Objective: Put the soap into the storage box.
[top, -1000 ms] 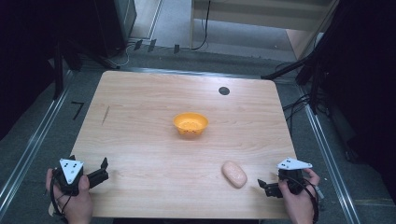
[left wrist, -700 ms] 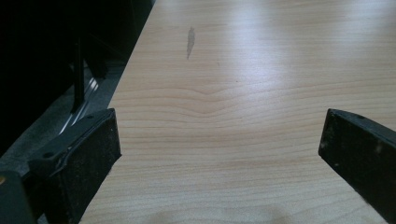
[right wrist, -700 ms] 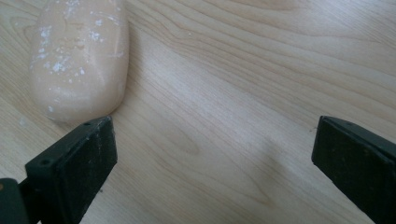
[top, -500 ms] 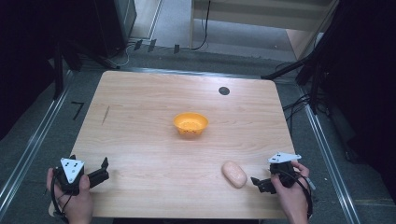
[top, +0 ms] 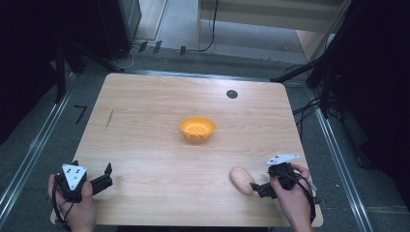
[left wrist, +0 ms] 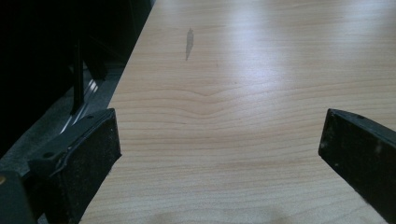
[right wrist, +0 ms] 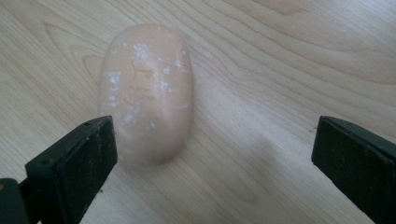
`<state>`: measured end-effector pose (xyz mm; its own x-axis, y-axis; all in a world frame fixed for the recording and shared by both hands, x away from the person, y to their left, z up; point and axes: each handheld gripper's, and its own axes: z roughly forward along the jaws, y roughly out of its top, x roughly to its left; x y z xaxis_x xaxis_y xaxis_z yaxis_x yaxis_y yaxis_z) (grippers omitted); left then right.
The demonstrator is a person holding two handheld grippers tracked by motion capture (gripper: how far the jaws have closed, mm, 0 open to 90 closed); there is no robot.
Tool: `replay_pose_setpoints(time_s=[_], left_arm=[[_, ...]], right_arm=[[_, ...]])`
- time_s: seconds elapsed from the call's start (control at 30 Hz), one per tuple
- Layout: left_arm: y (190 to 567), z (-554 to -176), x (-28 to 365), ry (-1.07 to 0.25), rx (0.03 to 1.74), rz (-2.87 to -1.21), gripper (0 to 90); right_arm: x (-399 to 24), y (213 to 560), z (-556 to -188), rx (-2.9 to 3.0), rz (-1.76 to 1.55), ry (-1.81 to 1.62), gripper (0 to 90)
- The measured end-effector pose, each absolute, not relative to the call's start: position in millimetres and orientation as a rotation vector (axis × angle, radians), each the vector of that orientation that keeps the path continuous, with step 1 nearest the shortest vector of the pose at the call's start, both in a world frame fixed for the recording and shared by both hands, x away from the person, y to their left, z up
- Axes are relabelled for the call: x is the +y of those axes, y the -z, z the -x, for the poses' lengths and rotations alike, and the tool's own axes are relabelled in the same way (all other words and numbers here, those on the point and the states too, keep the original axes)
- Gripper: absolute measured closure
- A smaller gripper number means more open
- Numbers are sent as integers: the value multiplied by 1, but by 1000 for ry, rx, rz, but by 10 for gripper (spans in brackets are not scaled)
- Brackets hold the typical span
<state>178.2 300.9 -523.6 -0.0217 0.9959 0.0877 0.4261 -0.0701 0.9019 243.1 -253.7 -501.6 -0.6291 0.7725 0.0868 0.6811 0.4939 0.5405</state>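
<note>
A pale peach oval lump (top: 241, 179), speckled white on top, lies on the wooden table (top: 159, 159) near its front right. My right gripper (top: 258, 189) is open just right of it, almost touching. In the right gripper view the lump (right wrist: 145, 91) lies ahead between the jaws, close to the left fingertip (right wrist: 74, 161), and the right gripper (right wrist: 212, 158) holds nothing. An orange bowl (top: 197, 127) stands at the table's middle. My left gripper (top: 107, 176) rests open at the front left corner, and in its own view the left gripper (left wrist: 219, 154) has bare wood between its jaws.
A small black disc (top: 232, 94) sits in the tabletop near the far edge. A dark streak (top: 110, 118) marks the wood at the left. Metal rails (top: 34, 145) and cables run along the floor on both sides of the table.
My right gripper has slid left across the table to the oval lump. The left gripper, the bowl and the lump have not moved.
</note>
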Motion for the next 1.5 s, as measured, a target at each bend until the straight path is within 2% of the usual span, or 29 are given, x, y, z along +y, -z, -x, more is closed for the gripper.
replay_pose_setpoints(time_s=[0.4,0.5,0.77,1.0,1.27,1.4,1.5], left_arm=[[524,-179,299,-1069,1520,-1592,0],[524,-179,300,-1064,1521,-1582,0],[524,-179,301,-1059,1520,-1578,0],[524,-179,301,-1061,1519,-1576,0],[524,-180,300,-1064,1514,-1594,0],[523,-180,300,-1065,1512,-1592,0],[523,-180,300,-1064,1513,-1593,0]], right_arm=[[-225,508,-248,2629,-1273,-800,11],[-219,508,-250,2636,-1269,-790,59],[-203,514,-252,2674,-1272,-757,87],[-201,517,-251,2650,-1299,-699,167],[-201,520,-250,2636,-1301,-692,204],[-197,520,-249,2630,-1279,-676,255],[-196,519,-248,2632,-1246,-679,330]])
